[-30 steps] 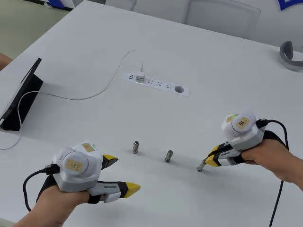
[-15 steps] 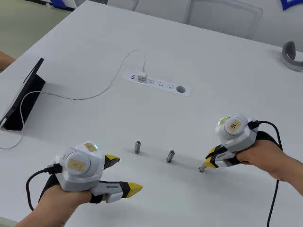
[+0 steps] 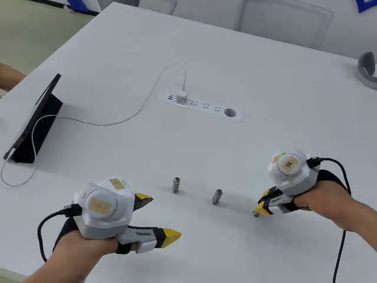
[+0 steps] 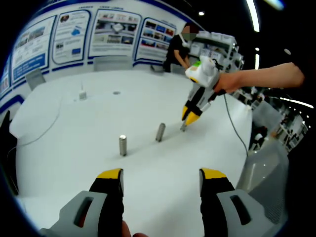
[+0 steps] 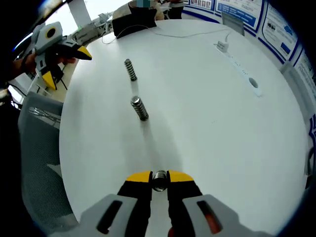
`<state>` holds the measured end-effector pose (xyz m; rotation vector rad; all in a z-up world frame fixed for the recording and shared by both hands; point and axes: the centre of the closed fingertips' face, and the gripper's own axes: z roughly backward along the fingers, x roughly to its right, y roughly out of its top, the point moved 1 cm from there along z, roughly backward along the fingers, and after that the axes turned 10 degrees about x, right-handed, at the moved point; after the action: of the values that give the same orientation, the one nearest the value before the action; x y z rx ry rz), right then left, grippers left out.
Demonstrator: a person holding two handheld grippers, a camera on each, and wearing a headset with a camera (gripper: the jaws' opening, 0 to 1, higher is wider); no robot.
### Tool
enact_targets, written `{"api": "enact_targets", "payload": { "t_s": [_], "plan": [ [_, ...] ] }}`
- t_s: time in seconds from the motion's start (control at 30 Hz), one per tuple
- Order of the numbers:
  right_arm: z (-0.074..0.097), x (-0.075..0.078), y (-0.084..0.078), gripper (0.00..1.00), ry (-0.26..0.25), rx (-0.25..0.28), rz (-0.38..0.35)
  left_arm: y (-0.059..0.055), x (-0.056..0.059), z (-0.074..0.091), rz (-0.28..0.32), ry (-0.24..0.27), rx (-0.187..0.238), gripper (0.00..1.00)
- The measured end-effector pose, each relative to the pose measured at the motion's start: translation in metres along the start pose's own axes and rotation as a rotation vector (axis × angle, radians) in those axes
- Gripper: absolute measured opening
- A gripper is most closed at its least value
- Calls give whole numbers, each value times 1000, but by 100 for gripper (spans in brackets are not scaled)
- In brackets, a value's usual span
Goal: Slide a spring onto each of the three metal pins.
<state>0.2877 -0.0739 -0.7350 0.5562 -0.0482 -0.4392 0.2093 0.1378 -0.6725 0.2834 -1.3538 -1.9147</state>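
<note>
White tabletop (image 3: 283,100) carries our work: the left pin (image 3: 176,184) and the middle pin (image 3: 217,196) stand upright and apart, each wearing its spring. Just beside them the right gripper (image 3: 260,210) has its jaws pinched on the third pin (image 5: 159,180), coils seemingly around it, its tip at or just above the table. We judge this the last piece, so we should lower it straight, keep it vertical and let go gently so it does not topple. Our left gripper (image 4: 161,174) hangs spread wide, holding nothing, near the left pin. A power strip (image 3: 203,107) and a dark tablet (image 3: 35,121) lie well away, blocking nothing.
</note>
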Motion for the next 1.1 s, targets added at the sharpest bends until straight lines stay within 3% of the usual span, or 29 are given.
{"api": "enact_targets", "payload": {
  "t_s": [0.4,0.6,0.8,1.1],
  "plan": [
    [-7,-1,-7,14,-1,-2,-22,2,-2,1,4,5,-1,63],
    [-1,-2,-8,21,-19,1,-8,0,-2,2,4,5,-3,63],
    [12,1,-6,33,-70,46,-7,-2,-2,3,10,5,-3,63],
    [25,-4,-24,45,-137,130,-155,-3,-4,6,19,-1,-3,63]
  ]
}}
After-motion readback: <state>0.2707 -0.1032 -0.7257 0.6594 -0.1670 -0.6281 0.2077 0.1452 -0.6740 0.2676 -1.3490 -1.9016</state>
